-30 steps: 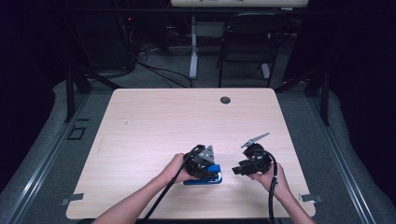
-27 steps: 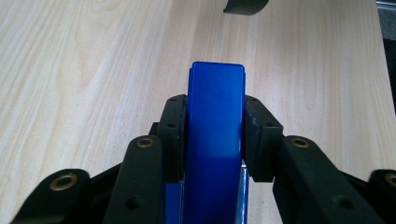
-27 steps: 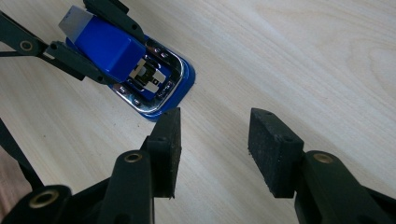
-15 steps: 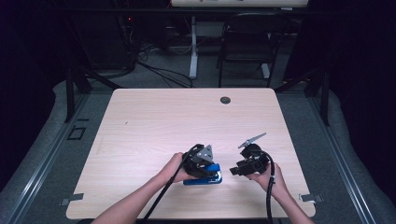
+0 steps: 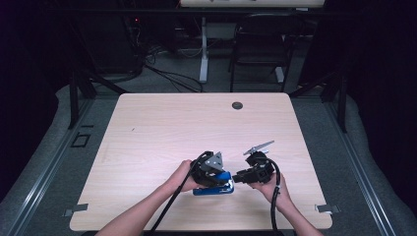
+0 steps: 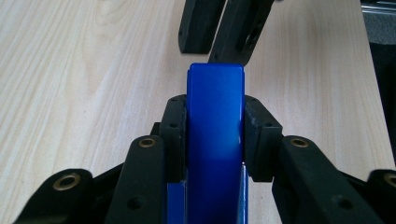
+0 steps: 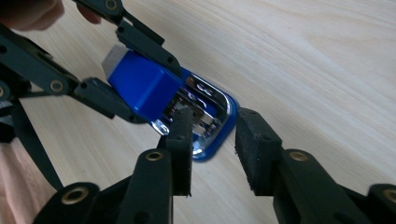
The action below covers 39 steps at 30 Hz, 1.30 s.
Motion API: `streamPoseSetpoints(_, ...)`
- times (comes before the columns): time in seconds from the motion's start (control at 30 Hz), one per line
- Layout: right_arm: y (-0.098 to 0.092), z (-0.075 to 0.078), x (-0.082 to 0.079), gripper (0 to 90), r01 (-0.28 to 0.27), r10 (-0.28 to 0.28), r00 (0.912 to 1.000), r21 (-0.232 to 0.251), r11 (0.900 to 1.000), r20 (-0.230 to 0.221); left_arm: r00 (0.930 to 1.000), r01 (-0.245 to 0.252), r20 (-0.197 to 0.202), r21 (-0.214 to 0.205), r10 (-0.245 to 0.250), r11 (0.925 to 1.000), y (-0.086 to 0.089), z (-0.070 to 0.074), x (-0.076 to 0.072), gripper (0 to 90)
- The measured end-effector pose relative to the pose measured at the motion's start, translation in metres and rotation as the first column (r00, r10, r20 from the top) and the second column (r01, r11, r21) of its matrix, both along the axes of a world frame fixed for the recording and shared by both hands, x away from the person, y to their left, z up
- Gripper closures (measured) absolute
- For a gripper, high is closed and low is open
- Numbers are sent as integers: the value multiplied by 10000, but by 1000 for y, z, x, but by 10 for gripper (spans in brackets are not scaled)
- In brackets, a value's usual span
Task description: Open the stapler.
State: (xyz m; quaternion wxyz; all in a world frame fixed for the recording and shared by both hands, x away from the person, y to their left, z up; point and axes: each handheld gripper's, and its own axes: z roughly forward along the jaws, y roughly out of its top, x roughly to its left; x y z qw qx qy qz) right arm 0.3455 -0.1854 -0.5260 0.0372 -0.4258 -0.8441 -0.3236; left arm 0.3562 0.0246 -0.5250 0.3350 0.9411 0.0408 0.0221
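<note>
Toward six o'clock on the table [image 5: 147, 128], my left tongs [image 6: 215, 135] pinched the blue stapler [image 7: 144, 91]; my right tongs [image 7: 214, 140], spread but just narrowing, perhaps risked snagging its metal nose.

Both forearms reach in from the desk's near edge. The left gripper [image 5: 220, 178] is clamped on a blue stapler [image 5: 214, 187]; the right gripper [image 5: 238, 177] — jaws just narrowed, gripping nothing — points at its front end.

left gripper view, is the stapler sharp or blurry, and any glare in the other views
Left gripper view: the blue stapler is soft up close, while the table grain is sharper. Right gripper view: bright glints on its chrome metal. High view: table evenly lit, surroundings dark.
</note>
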Motion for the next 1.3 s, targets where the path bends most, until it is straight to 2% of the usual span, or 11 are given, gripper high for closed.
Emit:
streamPoseSetpoints(0.1, 5, -5, 2, 714, 106, -105, 9999, 130, 9999, -74, 10000, 5, -34, -71, -5, 10000, 1, 0, 0, 657)
streamPoseSetpoints(0.17, 6, -6, 3, 727, 142, -141, 9997, 54, 9999, -175, 10000, 19, -37, -103, -19, 9999, 1, 1, 0, 658)
streamPoseSetpoints(0.23, 7, -9, 3, 731, 258, -251, 9995, 298, 9992, -214, 10000, -13, 11, -149, 14, 9999, 1, 1, -1, 658)
streamPoseSetpoints(0.47, 10, -11, 6, 751, 195, -193, 9997, 118, 9997, -132, 9999, 133, 62, -136, -132, 9998, 4, 3, 0, 658)
streamPoseSetpoints(0.77, 14, -14, 5, 770, 233, -233, 9997, 110, 9997, 16, 9999, 127, 114, -251, -124, 9996, 7, 8, -1, 658)
streamPoseSetpoints(1.13, 18, -15, 1, 781, 103, -86, 9993, -496, 9987, 351, 9996, 109, 268, -170, -105, 9998, 12, 14, -3, 660)
streamPoseSetpoints(1.3, 19, -16, 1, 790, 81, -57, 9992, -592, 9982, 398, 9996, 76, 268, -223, -70, 9997, 14, 16, -4, 660)
